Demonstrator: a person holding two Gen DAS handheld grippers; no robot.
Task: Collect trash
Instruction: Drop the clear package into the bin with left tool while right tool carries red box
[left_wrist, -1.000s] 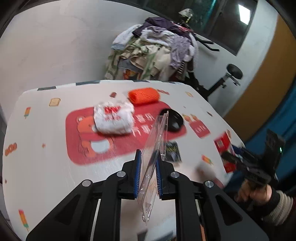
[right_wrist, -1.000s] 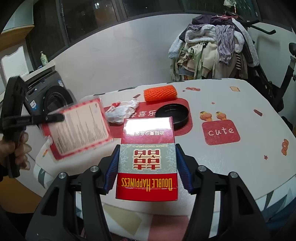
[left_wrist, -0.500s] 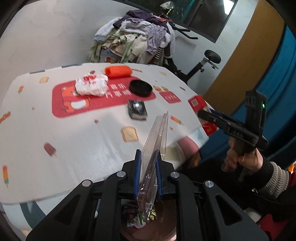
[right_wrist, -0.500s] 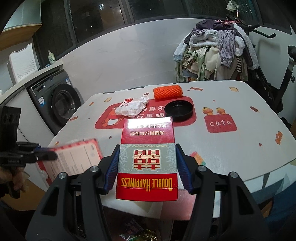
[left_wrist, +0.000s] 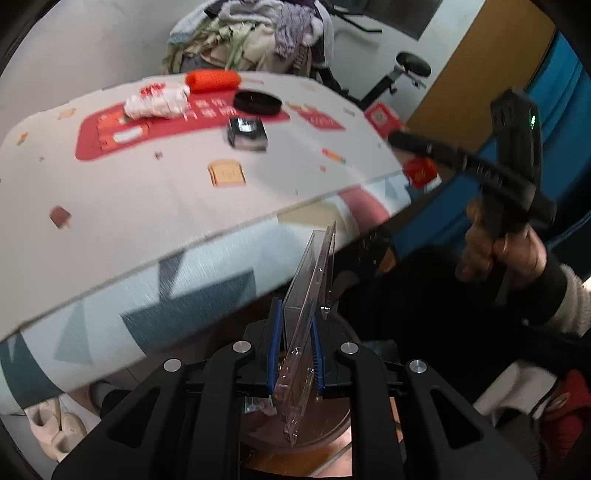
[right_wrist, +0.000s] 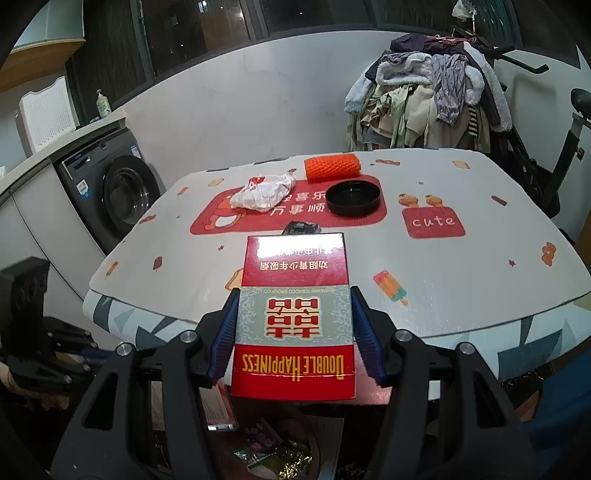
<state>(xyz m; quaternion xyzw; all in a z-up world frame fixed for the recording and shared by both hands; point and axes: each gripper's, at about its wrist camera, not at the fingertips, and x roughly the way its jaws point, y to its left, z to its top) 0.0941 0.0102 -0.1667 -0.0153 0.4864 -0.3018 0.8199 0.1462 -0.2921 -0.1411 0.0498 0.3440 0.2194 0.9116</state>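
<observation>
While both grippers hover above the bin (left_wrist: 325, 428), left jaws pinching a blister pack (left_wrist: 306, 332), right jaws clamping a cigarette box (right_wrist: 295, 314), a mistimed release could miss.

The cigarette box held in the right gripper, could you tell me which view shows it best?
The right wrist view: the cigarette box fills the centre, label readable. The left wrist view shows only blurred red bits of it beside the right gripper.

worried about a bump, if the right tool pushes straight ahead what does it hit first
Probably the small dark wrapper on the table, just past the cigarette box the right tool holds; its height above the tabletop is unclear.
</observation>
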